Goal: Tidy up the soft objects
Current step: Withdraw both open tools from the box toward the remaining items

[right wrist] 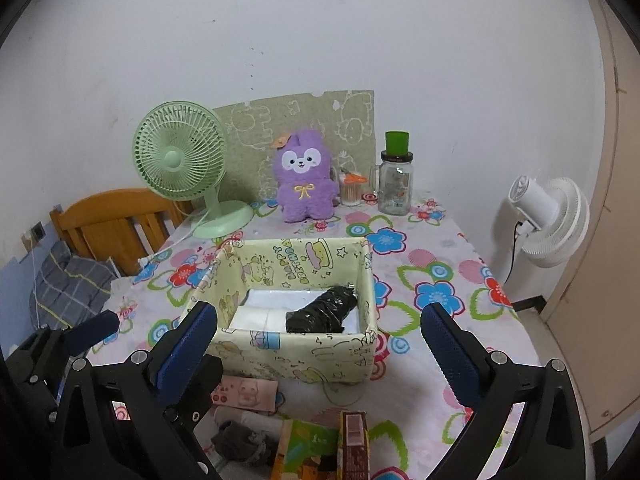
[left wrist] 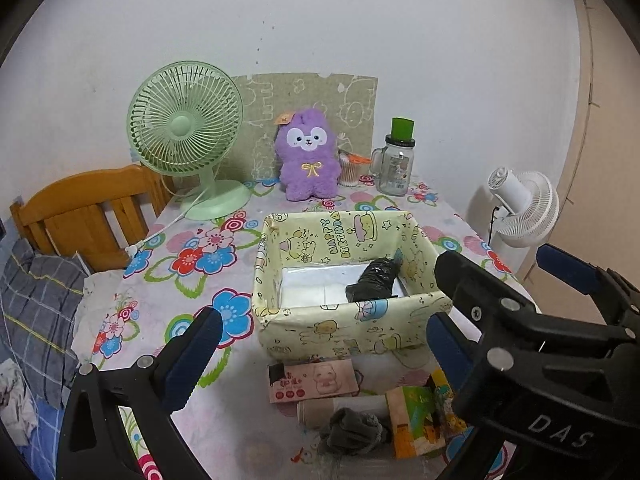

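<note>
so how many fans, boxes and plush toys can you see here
fans: 2 (green fan, white fan)
boxes: 1 (box)
plush toys: 1 (plush)
total: 4

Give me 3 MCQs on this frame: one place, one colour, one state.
1. Where is the black bundle?
A. beside the fan
B. inside the yellow box
C. on the chair

2. What colour is the plush toy?
A. purple
B. red
C. white

3. What state are both grippers in?
A. shut on a sock
B. shut, holding nothing
C. open, holding nothing

Answers: B, it lies on the box's white floor; A, its fur is purple; C, left gripper and right gripper show jaws wide apart.
</note>
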`<state>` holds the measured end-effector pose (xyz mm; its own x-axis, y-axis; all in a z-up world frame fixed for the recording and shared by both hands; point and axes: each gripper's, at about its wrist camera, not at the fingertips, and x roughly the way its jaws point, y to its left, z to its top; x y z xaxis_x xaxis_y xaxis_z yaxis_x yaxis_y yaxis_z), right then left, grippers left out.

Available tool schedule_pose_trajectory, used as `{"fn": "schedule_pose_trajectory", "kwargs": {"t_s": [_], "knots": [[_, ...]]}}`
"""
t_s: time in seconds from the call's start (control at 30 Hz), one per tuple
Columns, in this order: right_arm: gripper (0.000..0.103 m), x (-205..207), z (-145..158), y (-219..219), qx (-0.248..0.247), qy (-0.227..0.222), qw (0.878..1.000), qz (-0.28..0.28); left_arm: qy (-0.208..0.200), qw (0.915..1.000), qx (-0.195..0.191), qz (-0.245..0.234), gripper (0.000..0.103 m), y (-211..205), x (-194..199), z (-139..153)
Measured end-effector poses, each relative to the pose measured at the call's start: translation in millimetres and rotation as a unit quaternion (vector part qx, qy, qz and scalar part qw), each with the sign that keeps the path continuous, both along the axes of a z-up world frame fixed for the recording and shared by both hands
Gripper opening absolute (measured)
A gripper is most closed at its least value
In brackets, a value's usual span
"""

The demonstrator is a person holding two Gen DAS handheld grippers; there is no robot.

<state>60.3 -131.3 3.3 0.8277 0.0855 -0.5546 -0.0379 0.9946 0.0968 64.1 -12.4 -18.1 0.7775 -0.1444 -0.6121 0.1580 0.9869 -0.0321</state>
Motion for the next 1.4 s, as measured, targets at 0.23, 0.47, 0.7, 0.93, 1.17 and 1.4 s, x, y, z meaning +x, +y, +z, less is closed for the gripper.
{"fn": "schedule_pose_trajectory", "kwargs": {"t_s": [0.23,0.47,0.7,0.93,1.17,1.4], "knots": [[0.103,-16.6,1.3,-0.6,0.002,-0.005,1.000,0.001,-0.022,0.9997,0.006,0.003,0.103,1.1,-18.0,4.1],[0.103,-31.1,0.4,-4.2,0.011,-0.012,1.000,0.003,-0.030,0.9995,-0.007,0.005,0.103,3.3,-33.1,3.4],[0.103,-45.1,-3.2,-6.6,-0.001,-0.024,1.000,-0.004,-0.040,0.9992,0.005,0.007,0.103,-0.9,-46.3,0.4],[0.103,-59.1,-9.2,-7.7,-0.024,-0.037,0.999,-0.013,-0.033,0.9994,0.009,0.005,0.103,-5.5,-54.6,-8.6],[0.103,-65.9,-18.7,-10.4,-0.020,-0.029,0.999,-0.005,-0.034,0.9994,0.007,0.003,0.103,-8.3,-62.8,-17.3],[0.103,-70.7,-33.4,-12.1,-0.013,-0.023,1.000,0.003,-0.034,0.9994,0.009,0.000,0.103,-10.2,-68.2,-30.0]]}}
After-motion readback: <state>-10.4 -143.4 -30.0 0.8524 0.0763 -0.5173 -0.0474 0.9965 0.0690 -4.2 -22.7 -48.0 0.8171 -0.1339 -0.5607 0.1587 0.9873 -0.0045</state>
